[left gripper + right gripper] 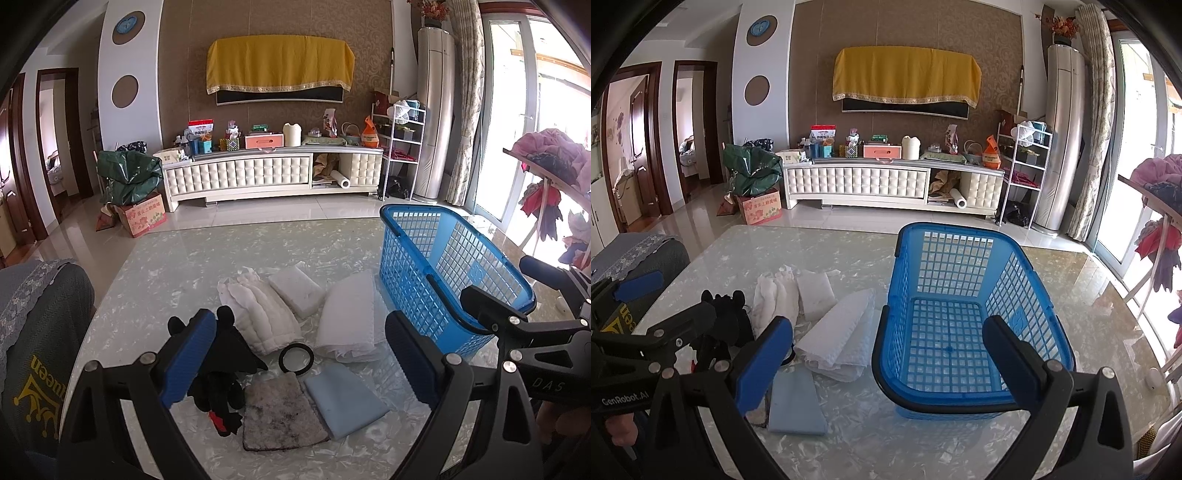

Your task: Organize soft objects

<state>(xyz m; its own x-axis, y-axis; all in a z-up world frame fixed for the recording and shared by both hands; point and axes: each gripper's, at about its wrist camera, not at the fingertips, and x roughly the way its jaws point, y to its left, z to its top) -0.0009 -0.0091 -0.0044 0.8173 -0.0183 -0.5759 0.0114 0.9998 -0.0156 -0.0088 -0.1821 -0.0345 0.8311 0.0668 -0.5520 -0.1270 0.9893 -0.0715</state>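
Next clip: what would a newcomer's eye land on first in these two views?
The bright blue basket stands out first: empty, on the right side of the glass table. Left of it lies a cluster of soft items, including a black plush toy, a folded white cloth and a pale blue pad. Both the left gripper and the right gripper hang open, holding nothing.

I face a patterned brown wall point(905, 37), yellow cloth point(907, 79) draped above a white tufted cabinet point(857, 182), glossy tiled floor point(849, 218) below it, bright sunlit window point(1137, 129) to its right, dark wooden doorways point(646, 140) to its left.
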